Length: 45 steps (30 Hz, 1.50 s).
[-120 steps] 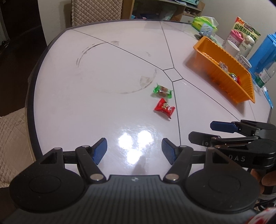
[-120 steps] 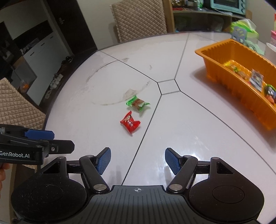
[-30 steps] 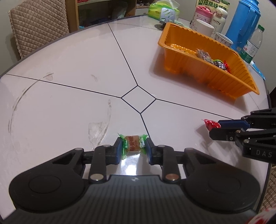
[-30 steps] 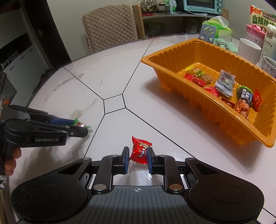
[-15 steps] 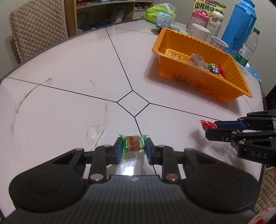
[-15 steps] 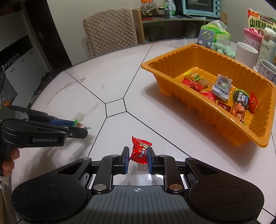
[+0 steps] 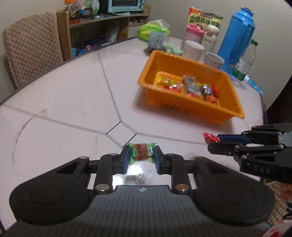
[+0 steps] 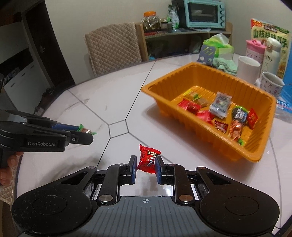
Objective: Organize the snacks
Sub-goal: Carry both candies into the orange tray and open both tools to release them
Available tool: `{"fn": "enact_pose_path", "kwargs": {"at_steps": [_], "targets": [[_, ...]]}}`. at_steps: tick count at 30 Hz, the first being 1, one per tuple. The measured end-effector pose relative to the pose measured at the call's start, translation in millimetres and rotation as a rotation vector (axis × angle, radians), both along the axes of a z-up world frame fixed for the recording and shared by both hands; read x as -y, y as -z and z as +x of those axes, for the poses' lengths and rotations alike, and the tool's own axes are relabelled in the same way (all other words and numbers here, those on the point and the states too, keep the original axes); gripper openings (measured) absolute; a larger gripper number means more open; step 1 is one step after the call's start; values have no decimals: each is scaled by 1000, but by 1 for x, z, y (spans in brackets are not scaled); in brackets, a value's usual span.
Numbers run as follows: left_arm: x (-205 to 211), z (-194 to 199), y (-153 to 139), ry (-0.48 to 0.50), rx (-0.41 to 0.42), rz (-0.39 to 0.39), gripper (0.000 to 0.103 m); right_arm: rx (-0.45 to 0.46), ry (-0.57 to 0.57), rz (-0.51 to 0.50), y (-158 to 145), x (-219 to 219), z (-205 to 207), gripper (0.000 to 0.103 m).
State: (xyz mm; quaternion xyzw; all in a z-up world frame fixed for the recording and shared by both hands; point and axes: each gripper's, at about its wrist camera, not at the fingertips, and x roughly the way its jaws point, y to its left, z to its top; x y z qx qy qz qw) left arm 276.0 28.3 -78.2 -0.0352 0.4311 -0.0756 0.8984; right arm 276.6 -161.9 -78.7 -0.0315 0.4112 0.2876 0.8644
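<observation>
White surface (image 7: 76, 102), both tongs held above it. Left tongs (image 7: 140, 159) clamp a green-wrapped candy (image 7: 140, 154); right tongs (image 8: 145, 168) clamp a red-wrapped candy (image 8: 148, 159). Far right, an orange tray (image 8: 235, 145) holding assorted snacks.

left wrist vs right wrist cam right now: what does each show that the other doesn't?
Left wrist only: the blue thermos and the water bottle behind the orange tray. Right wrist only: the whole teal toaster oven and the dark cabinet at left. Both: the tray of snacks, the left gripper shut on the green candy, and the right gripper shut on the red candy.
</observation>
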Motion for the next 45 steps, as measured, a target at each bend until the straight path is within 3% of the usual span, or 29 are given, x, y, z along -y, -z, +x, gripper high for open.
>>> {"fn": "enact_pose_path", "kwargs": {"at_steps": [9, 20, 36, 45], "targets": [[34, 31, -27, 60, 72, 5, 24, 56, 57, 38, -26, 29, 14, 21], [72, 95, -40, 108, 108, 10, 24, 101, 140, 63, -45, 60, 60, 21], [113, 201, -18, 154, 75, 36, 25, 61, 279, 36, -23, 82, 147, 21], [129, 241, 4, 193, 41, 59, 25, 28, 322, 34, -4, 86, 178, 21]]}}
